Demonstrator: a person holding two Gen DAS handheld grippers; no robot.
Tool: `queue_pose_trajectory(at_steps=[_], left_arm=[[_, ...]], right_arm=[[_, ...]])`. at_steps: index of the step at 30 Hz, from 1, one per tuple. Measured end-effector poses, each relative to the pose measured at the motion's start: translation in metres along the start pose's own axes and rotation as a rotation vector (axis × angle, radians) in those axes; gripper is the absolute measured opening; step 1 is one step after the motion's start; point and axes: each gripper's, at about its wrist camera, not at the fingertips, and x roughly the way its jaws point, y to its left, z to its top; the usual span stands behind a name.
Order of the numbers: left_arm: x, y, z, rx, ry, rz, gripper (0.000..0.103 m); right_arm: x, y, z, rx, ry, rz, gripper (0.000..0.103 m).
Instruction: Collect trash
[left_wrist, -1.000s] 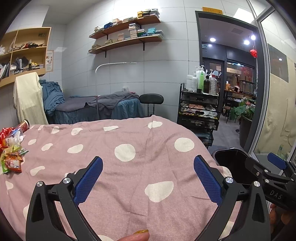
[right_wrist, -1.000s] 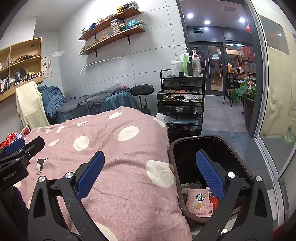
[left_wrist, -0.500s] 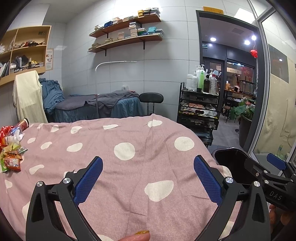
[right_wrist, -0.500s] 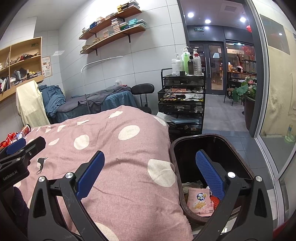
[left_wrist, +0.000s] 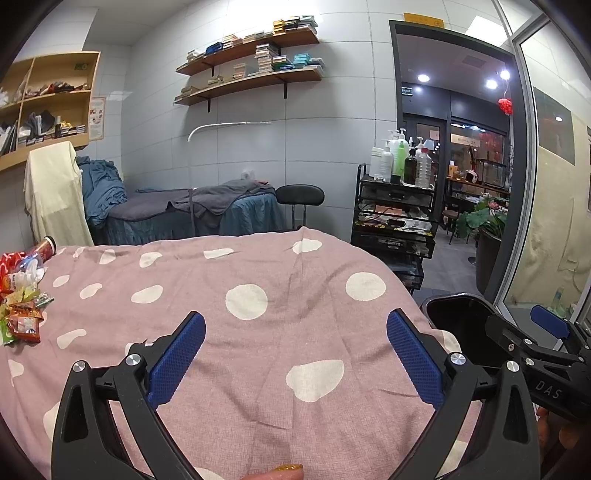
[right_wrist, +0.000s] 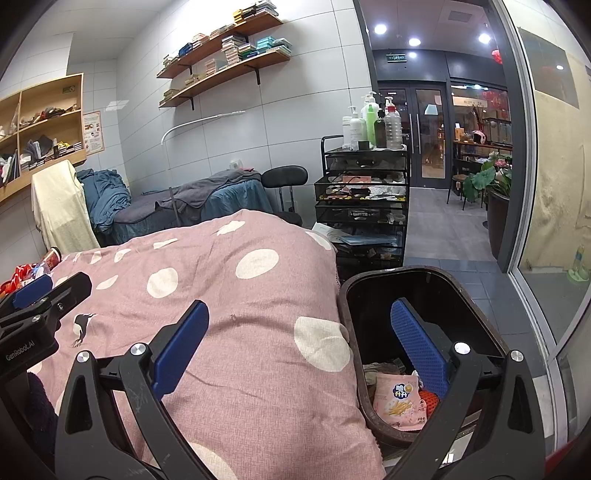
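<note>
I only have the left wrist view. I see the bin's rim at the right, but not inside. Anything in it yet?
Observer: Yes. The right wrist view shows a pink snack bag lying in the trash bin.
Operator: Is the right gripper carrying anything?
Observer: No. The right gripper is open and empty, its right finger above the bin's mouth.
Operator: Anything else in there?
Observer: Something orange beside the bag; I cannot tell what.
</note>
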Motion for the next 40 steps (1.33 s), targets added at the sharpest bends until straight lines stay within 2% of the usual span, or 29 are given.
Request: queue_pose_trajectory(at_steps=[14, 40], left_arm=[[-0.0012, -0.0032, 0.0002, -0.006, 0.005, -0.020, 0.098], [0.0018, -0.0017, 0.0024, -0.010, 0.024, -0.011, 0.098]], right_arm=[[0.0006, 0.0000, 0.0006, -0.001, 0.002, 0.000, 0.097], [0.0070, 0.0002, -0.0032, 0.009, 0.022, -0.001, 0.097]])
